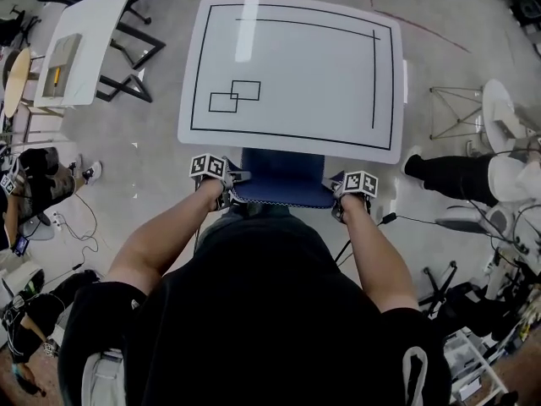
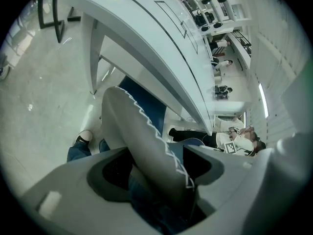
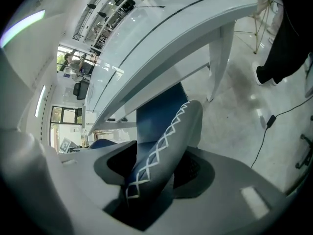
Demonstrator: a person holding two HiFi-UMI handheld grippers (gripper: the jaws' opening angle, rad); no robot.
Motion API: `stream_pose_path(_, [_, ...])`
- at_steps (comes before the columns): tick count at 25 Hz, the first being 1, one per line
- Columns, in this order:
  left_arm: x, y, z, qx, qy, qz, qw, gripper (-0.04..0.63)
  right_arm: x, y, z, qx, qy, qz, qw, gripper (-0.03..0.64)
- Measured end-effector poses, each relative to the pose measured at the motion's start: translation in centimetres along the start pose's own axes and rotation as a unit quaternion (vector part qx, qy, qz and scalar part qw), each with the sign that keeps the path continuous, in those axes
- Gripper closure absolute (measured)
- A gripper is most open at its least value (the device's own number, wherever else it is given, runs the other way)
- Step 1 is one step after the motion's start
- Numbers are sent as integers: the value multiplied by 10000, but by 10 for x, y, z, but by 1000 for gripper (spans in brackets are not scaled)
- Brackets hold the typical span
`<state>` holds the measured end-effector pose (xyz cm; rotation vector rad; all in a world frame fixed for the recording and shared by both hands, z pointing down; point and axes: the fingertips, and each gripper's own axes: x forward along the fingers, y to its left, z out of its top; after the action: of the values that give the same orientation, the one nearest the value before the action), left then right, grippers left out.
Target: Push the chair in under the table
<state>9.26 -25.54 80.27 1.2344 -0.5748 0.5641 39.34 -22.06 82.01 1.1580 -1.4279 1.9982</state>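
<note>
On the grey floor (image 1: 156, 172) stood a white table (image 1: 296, 66), the blue chair (image 1: 283, 176) partly under its near edge. The left gripper (image 1: 232, 183) and right gripper (image 1: 338, 191) were each clamped on the chair's back, one at either side.

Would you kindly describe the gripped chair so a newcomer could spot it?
Start at the big white table mid-floor. At its near edge, partly under it, sits the chair. Its blue upholstery with white zigzag stitching sets it apart.

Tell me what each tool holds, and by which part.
The chair, by its back: left tool on the left upper corner, right tool on the right.
</note>
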Motion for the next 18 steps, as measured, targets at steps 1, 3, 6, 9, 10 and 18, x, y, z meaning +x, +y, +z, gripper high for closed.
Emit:
stream_pose_path(1, [2,-1,3,-13,-40,-13,10000,276,0,-1,3,-4,-13,6,10000,360])
stream_pose_path(3, [5,-2,10,-36,-117,-37,9999,275,2,-4,10,-25,-45,0,10000,360])
stream_pose_path(6, [9,-1,18,-101,-219,-58,9997,275,5,-5,17,-62,-101,4,9999,360])
stream_pose_path(9, [9,-1,21,-114,-249,-70,9996,275,7,-4,18,-92,-98,24,9999,360])
stream_pose_path(10, [10,-1,22,-101,-241,-74,9996,275,7,-4,18,-96,-98,28,9999,360])
stream_pose_path(18, [15,5,23,-147,-362,-167,9991,267,12,-6,24,-189,-144,48,9997,354])
